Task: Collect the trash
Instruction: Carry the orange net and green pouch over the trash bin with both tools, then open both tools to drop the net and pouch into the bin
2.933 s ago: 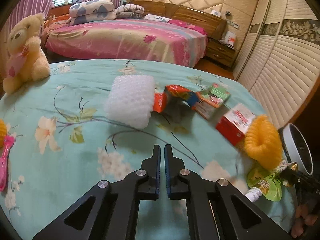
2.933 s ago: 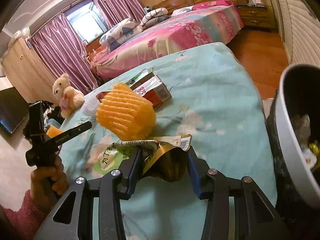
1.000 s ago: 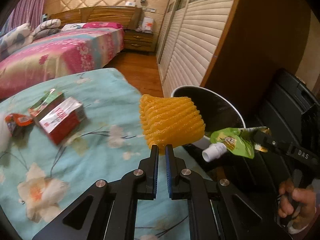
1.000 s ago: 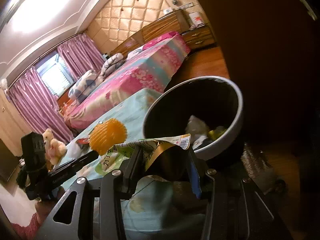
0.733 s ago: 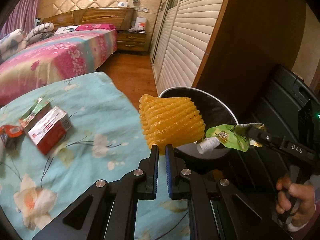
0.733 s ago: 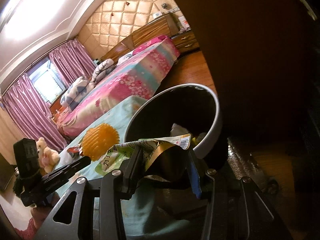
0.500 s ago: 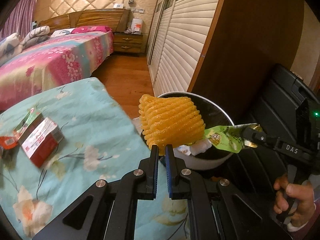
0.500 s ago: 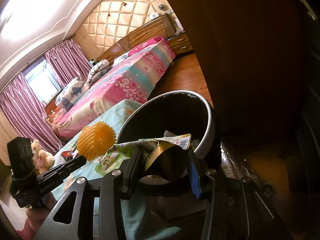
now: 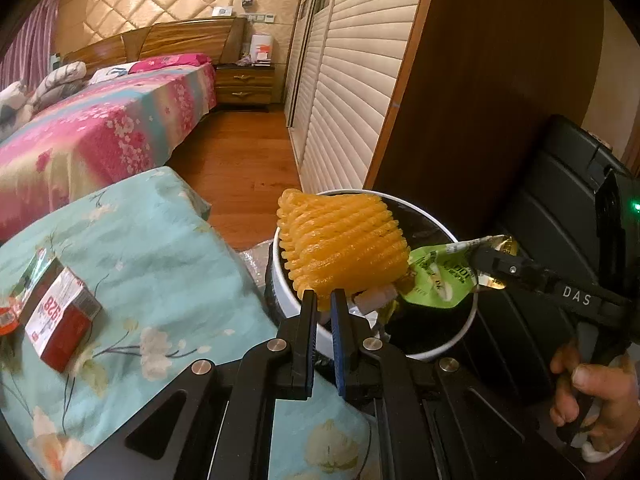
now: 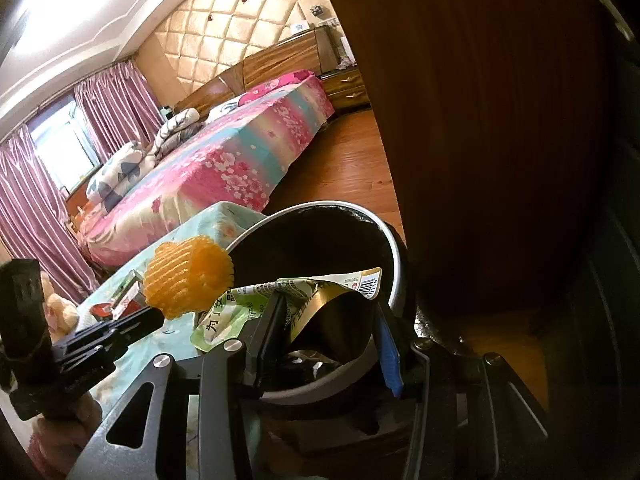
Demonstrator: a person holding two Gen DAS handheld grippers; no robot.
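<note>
Two clamped grippers: left (image 9: pixel 324 300) pinches ribbed orange foam net (image 9: pixel 344 248), right (image 10: pixel 328 320) crumpled green pouch (image 10: pixel 256 304).

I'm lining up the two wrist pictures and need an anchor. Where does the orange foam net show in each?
Left wrist: the orange foam net sits at centre, clamped at its lower edge in the left gripper, over the bin's near rim.
Right wrist: the net is at lower left, beside the green pouch.
Shared landmark: the white-rimmed trash bin.
</note>
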